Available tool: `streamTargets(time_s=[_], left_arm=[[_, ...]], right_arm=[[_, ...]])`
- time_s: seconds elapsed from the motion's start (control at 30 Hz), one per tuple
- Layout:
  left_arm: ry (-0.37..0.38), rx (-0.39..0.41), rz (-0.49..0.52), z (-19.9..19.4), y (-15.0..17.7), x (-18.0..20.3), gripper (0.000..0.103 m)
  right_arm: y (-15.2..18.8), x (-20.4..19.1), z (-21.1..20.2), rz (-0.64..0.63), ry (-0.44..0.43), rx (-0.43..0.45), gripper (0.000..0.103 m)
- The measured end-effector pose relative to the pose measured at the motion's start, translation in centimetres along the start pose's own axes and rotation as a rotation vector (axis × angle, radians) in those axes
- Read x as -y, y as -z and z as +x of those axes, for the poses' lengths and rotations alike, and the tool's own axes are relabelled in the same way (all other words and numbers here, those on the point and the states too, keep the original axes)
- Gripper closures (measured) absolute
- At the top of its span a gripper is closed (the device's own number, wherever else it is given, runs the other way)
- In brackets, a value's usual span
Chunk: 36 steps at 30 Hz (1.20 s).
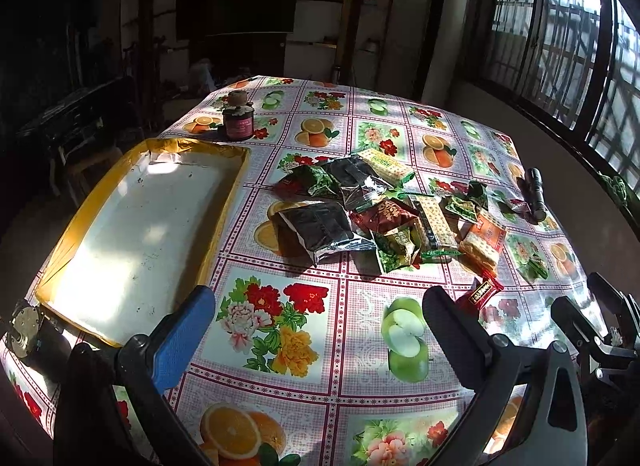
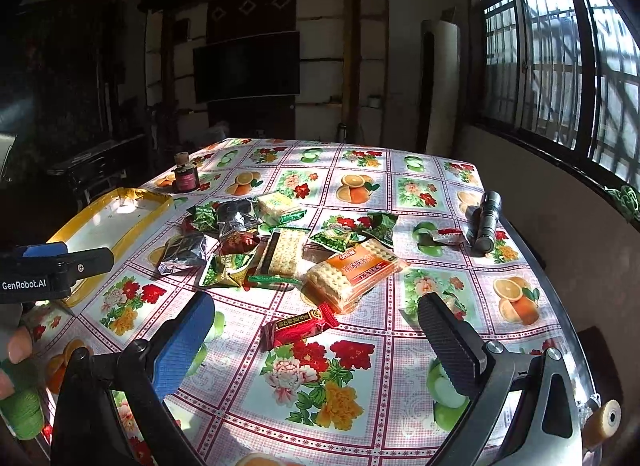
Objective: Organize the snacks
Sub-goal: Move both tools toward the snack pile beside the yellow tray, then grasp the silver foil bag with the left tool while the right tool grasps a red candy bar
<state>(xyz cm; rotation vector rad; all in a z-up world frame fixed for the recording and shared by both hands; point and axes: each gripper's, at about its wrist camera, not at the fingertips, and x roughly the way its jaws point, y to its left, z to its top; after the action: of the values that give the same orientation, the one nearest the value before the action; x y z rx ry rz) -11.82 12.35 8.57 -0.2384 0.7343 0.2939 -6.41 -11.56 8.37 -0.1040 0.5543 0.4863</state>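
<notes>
A pile of snack packets (image 1: 372,205) lies mid-table: dark foil packs, green packets, cracker packs, an orange cracker pack (image 2: 352,274) and a small red candy bar (image 2: 298,326). A yellow-rimmed white tray (image 1: 136,234) sits at the left, with nothing in it; it also shows in the right wrist view (image 2: 116,221). My left gripper (image 1: 320,318) is open and empty over the tablecloth, short of the pile. My right gripper (image 2: 316,326) is open, its fingers either side of the red candy bar, above it. The left gripper also shows in the right wrist view (image 2: 76,262).
A small dark jar (image 1: 239,121) stands at the far left of the table. A black flashlight (image 2: 486,221) lies at the right edge beside a small red packet (image 2: 448,236). A window wall runs along the right. The fruit-print tablecloth (image 1: 304,346) covers the table.
</notes>
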Motion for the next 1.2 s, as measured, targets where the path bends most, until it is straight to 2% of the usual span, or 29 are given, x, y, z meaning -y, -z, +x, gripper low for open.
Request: streamTargets(time_s=[0.1, 0.33, 0.77, 0.9, 1.0, 1.2], left_arm=[[-0.029, -0.018, 0.006, 0.5, -0.1, 0.0, 0.000], [-0.139, -0.023, 0.027, 1.0, -0.6, 0.1, 0.000], [-0.181, -0.064, 0.007, 2.3, -1.5, -0.9, 0.000], [-0.170, -0.108, -0.004, 3.5, -2.1, -1.1, 0.000], [-0.207, -0.136, 0.007, 4.6, -2.6, -0.9, 0.000], [-0.214, -0.183, 0.000, 6.4, -3.7, -0.7, 0.000]], right_arm=[[0.4, 0.6, 1.0, 0.057, -0.062, -0.048, 0.001], [0.6, 0.4, 1.9, 0.063, -0.053, -0.089, 0.001], [0.5, -0.4, 4.0, 0.052, -0.060, -0.156, 0.001], [0.6, -0.2, 5.1, 0.078, -0.076, -0.191, 0.001], [0.6, 0.0, 5.8, 0.092, -0.083, -0.211, 0.001], [0.8, 0.5, 7.4, 0.118, -0.090, -0.262, 0.001]])
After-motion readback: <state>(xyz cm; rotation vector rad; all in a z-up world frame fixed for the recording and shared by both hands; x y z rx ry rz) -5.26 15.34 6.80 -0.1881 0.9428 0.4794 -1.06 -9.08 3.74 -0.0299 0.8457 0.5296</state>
